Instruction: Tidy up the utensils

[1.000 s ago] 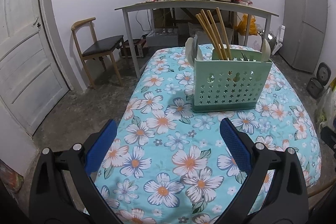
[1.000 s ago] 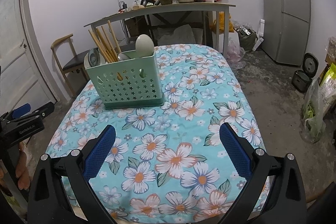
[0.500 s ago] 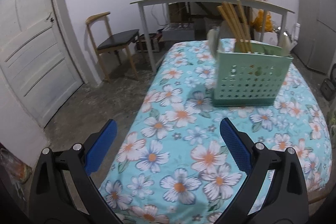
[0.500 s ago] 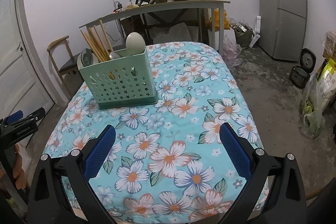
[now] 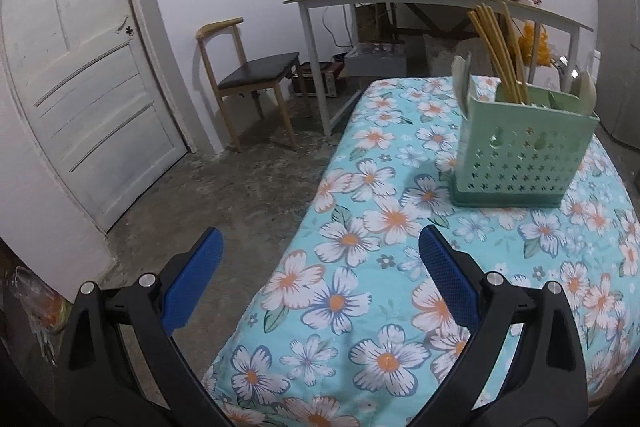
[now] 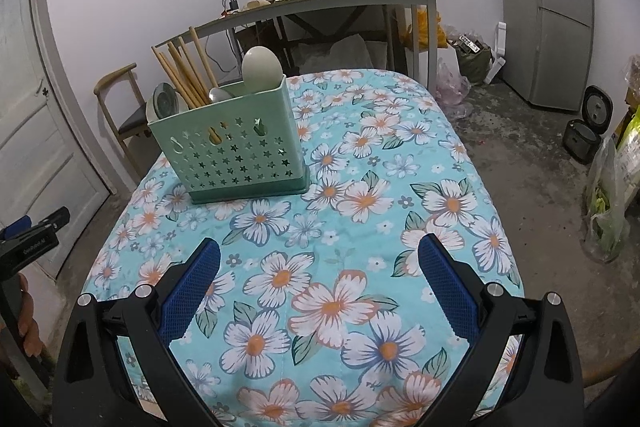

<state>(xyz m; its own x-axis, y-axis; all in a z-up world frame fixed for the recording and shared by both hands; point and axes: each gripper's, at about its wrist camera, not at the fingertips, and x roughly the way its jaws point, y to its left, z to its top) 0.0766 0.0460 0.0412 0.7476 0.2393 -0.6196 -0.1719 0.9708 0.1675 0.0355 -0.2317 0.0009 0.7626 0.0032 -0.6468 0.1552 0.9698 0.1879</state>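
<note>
A green perforated utensil holder (image 6: 234, 143) stands on the floral tablecloth (image 6: 360, 227), with wooden chopsticks (image 6: 182, 71), a pale green spoon (image 6: 261, 65) and a metal spoon (image 6: 220, 94) upright in it. The left wrist view shows the same holder (image 5: 520, 155) at the right with the chopsticks (image 5: 496, 47) sticking out. My left gripper (image 5: 320, 267) is open and empty over the table's left edge. My right gripper (image 6: 318, 275) is open and empty above the cloth, well short of the holder. The left gripper (image 6: 28, 239) also shows at the right wrist view's left edge.
A wooden chair (image 5: 248, 75) and a white door (image 5: 80, 87) stand left of the table. A cluttered desk (image 6: 320, 3) is behind it. A grey fridge (image 6: 548, 7), a rice cooker (image 6: 588, 131) and plastic bags (image 6: 608, 195) sit on the floor at the right.
My left gripper has swung left and back off the table, so the holder slid to the right of its view. The right gripper pulled back slightly. Both stayed open.
</note>
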